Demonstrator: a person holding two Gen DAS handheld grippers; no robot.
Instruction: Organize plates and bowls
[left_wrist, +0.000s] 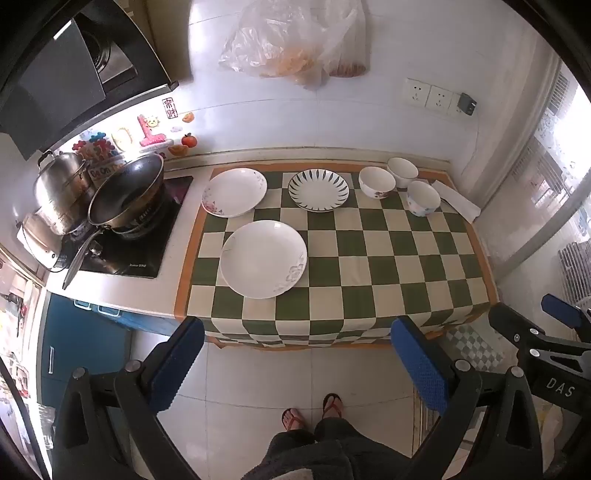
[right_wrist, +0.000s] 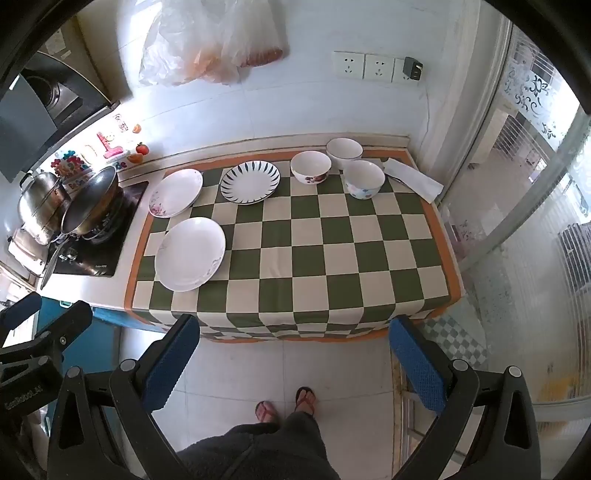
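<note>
Three plates lie apart on the green-and-cream checked cloth: a large white plate near the front left, a flowered plate at the back left, and a plate with dark radiating strokes behind the middle. Three white bowls cluster at the back right, also seen as bowls. My left gripper and right gripper hang open over the floor in front of the counter, holding nothing.
A hob with a dark wok and a steel pot stands left of the cloth. Folded white paper lies at the back right corner. Plastic bags hang on the wall. A person's feet in sandals stand below.
</note>
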